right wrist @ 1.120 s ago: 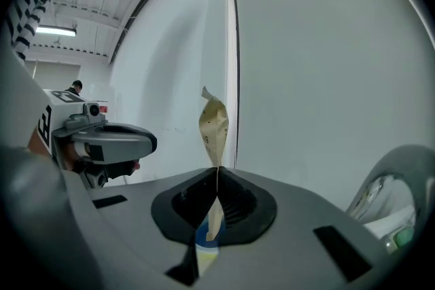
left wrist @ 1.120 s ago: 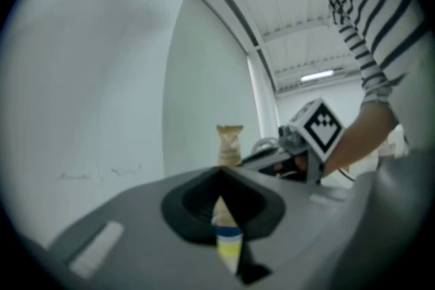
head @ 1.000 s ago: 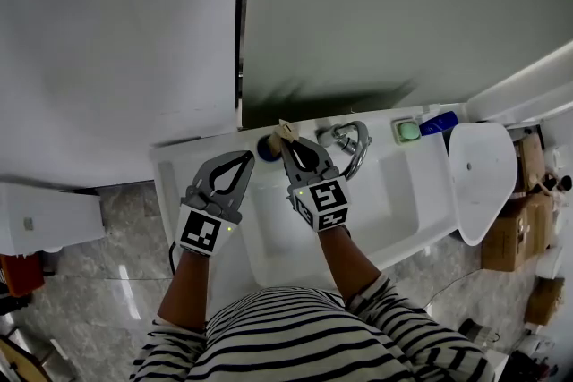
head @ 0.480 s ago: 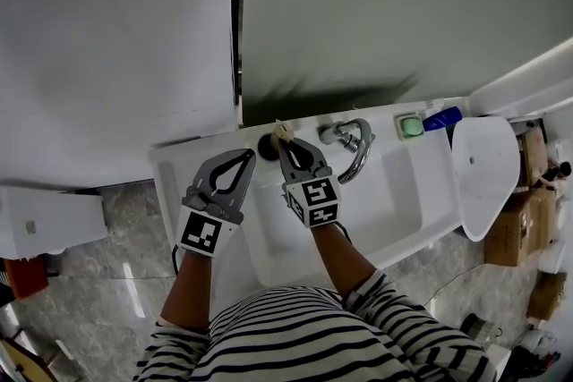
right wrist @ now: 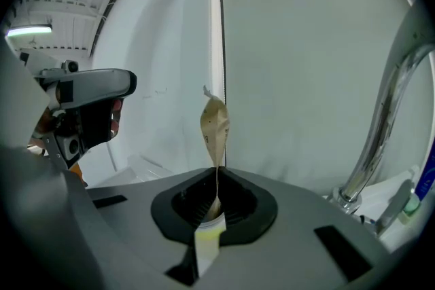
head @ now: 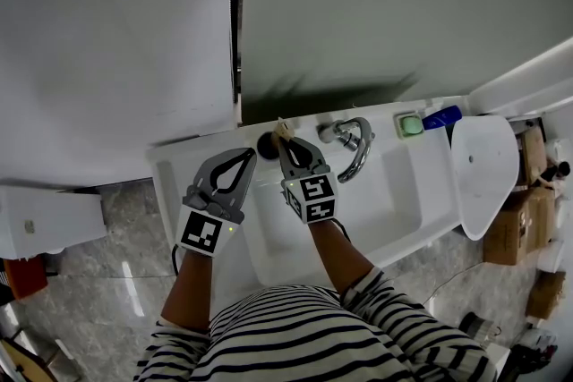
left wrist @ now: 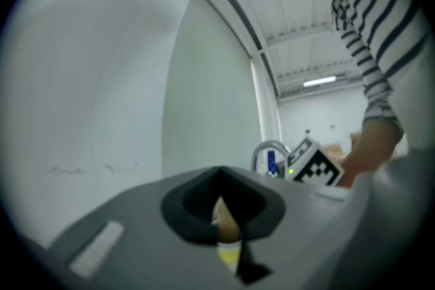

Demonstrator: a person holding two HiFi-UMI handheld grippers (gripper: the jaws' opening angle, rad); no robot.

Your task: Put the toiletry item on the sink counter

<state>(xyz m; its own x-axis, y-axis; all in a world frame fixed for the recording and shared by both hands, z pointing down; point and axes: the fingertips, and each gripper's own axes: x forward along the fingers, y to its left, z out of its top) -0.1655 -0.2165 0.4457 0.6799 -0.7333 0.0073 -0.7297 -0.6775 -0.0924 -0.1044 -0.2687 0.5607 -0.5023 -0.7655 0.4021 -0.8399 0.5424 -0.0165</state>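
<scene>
Tan paper sachet (right wrist: 215,122), small and crumpled, stands upright with its lower end pinched in the right hand-held gripper (right wrist: 216,174), whose jaws are clenched on it. In the head view the sachet (head: 285,131) sits over the rear ledge of the white sink table (head: 170,170), close to the wall. A dark round item (head: 266,146) lies just to its left and the curved chrome faucet (head: 356,143) to its right. Whether the sachet touches the ledge cannot be told. The right hand-held gripper (head: 286,144) reaches across the basin's left part. The left hand-held gripper (head: 245,156) is just beside it over the table's left side, jaws pressed together (left wrist: 219,172). Further right on the ledge are a green soap bar in a dish (head: 410,127) and a blue bottle (head: 440,118).
</scene>
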